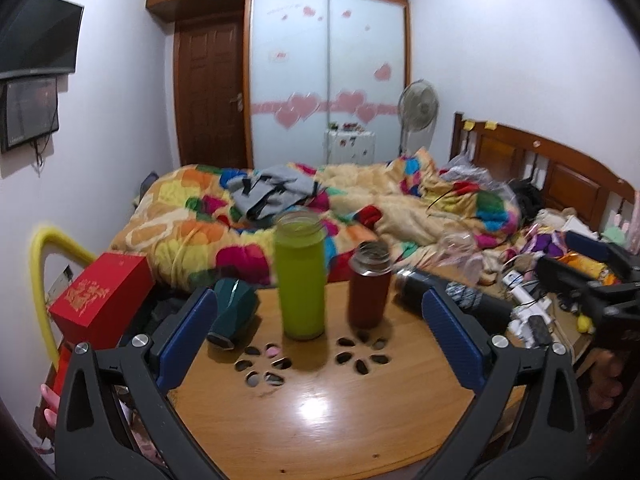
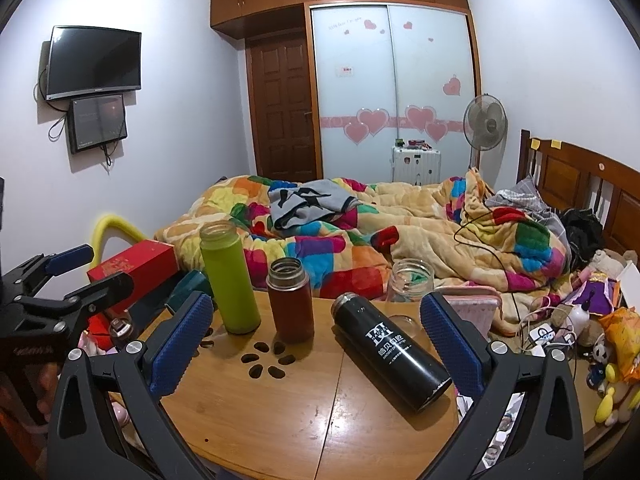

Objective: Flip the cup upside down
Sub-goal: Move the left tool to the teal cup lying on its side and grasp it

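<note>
I hold both tools wide apart and empty: left tool (image 1: pixel 316 334), right tool (image 2: pixel 316 340). The black cup (image 2: pixel 390 354) lies on its side on the surface (image 2: pixel 280 420), between my right tool's fingers.

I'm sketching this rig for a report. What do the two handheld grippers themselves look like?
Both match. The left gripper and right gripper have matte black plastic arms with triangular cut-outs and silver round bolts at the joints. Each finger ends in a long blue pad with a dotted grip texture. No cables or sleeves show.
</note>
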`<state>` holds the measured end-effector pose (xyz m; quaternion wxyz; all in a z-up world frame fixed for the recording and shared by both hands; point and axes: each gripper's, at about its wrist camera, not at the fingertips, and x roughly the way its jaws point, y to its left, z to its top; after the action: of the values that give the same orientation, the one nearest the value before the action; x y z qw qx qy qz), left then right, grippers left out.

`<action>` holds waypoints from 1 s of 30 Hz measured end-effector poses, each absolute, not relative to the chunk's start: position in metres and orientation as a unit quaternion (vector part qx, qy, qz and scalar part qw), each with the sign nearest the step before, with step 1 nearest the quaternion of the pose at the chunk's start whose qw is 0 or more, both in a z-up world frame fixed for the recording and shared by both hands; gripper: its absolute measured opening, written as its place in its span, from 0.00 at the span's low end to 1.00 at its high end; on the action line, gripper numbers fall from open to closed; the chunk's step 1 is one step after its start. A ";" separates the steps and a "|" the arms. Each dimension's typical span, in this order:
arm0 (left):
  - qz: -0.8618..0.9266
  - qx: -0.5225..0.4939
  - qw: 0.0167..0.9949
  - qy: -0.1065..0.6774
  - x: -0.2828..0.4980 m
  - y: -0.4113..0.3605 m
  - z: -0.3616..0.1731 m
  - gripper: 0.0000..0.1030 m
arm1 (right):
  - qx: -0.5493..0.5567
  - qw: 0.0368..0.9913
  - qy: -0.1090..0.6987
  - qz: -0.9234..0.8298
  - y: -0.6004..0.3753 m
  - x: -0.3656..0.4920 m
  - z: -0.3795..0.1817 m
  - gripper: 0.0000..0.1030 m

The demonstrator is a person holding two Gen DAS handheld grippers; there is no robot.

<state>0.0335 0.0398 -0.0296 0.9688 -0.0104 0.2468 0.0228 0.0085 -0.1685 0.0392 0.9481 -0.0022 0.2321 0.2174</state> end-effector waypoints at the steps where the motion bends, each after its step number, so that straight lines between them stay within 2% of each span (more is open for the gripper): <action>1: 0.027 -0.013 0.966 0.256 0.040 0.046 -0.035 1.00 | -0.002 0.947 0.235 0.217 -0.168 0.010 0.037 1.00; 14: 0.080 -0.042 0.907 0.412 0.169 0.154 -0.141 1.00 | -0.004 0.931 0.295 0.214 -0.163 0.042 -0.005 1.00; 16: 0.079 -0.044 0.901 0.424 0.182 0.164 -0.153 0.96 | -0.005 0.928 0.305 0.213 -0.161 0.048 -0.014 1.00; 18: 0.068 -0.054 0.894 0.440 0.193 0.170 -0.162 0.83 | -0.005 0.925 0.316 0.212 -0.158 0.053 -0.021 1.00; 20: 0.064 -0.062 0.887 0.452 0.198 0.173 -0.169 0.82 | -0.003 0.921 0.326 0.212 -0.156 0.057 -0.028 1.00; 23: 0.064 -0.068 0.882 0.461 0.202 0.174 -0.179 0.69 | -0.004 0.916 0.340 0.214 -0.152 0.061 -0.036 1.00; 30: 0.062 -0.072 0.886 0.454 0.189 0.170 -0.180 0.68 | -0.016 0.910 0.352 0.218 -0.144 0.063 -0.045 1.00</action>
<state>0.1888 0.1699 -0.1803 0.8860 -0.0717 0.4539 0.0620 0.0627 -0.1438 -0.0445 0.9102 -0.0160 0.3519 0.2179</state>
